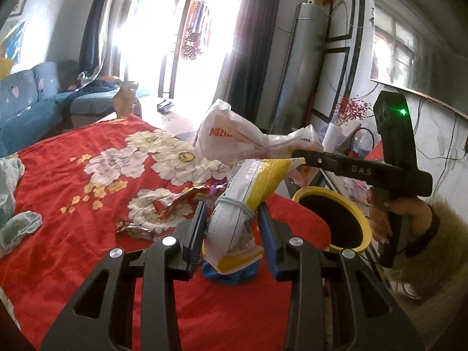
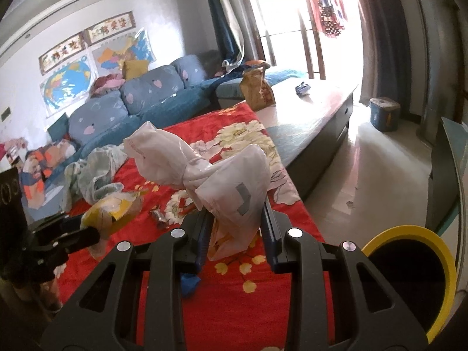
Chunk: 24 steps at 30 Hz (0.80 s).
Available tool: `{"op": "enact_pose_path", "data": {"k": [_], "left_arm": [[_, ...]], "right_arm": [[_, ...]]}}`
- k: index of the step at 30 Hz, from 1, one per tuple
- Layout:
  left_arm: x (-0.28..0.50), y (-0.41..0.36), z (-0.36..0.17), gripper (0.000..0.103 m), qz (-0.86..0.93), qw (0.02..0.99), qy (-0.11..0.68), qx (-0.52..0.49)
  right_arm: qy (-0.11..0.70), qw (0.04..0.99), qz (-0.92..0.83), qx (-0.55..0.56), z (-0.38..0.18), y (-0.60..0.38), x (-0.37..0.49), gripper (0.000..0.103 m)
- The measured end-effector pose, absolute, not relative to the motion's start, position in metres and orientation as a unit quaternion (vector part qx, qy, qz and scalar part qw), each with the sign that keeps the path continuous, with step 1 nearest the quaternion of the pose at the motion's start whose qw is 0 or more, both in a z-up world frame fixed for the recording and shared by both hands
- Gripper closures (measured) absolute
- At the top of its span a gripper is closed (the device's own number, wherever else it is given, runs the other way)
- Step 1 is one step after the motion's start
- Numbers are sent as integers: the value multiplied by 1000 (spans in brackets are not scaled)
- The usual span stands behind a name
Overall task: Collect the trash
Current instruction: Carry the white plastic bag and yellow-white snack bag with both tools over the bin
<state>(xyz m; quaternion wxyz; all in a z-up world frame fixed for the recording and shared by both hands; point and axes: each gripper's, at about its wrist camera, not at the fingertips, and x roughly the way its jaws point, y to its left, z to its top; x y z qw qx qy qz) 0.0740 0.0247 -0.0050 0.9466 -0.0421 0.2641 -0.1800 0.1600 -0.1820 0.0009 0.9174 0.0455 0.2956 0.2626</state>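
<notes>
My left gripper (image 1: pixel 232 216) is shut on a yellow and white snack bag (image 1: pixel 248 193) tied with a rubber band, held above the red flowered cloth (image 1: pixel 73 193). My right gripper (image 2: pixel 235 222) is shut on a knotted white plastic bag (image 2: pixel 231 181); that bag also shows in the left wrist view (image 1: pixel 234 134), held in the air to the right. The yellow-rimmed bin (image 1: pixel 367 228) stands off the table's right edge, below the right gripper; it also shows in the right wrist view (image 2: pixel 438 251). A blue scrap (image 2: pixel 190 282) and foil wrappers (image 1: pixel 181 199) lie on the cloth.
A crumpled pale green cloth (image 2: pixel 93 172) lies on the table's left part. A brown paper bag (image 2: pixel 257 87) stands on the bare far end of the table. A blue sofa (image 2: pixel 140 96) runs along the left. A small blue bin (image 2: pixel 383 114) stands on the floor near the window.
</notes>
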Motion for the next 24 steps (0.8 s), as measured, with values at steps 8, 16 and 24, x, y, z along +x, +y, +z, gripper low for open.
{"op": "enact_pose_path", "data": {"k": [8,16,24], "left_arm": [[78,6,-3,69,-199,944,260,-36],[82,-15,-2,70,-217,941,256,-31],[88,-33,-2,70,-235,937,256,-31]], "right_arm": [[283,925,246,60,9,-202,157,79],[277,932,223,74,13,-225,155,79],[275,937,198,88,12,-249,154,79]]}}
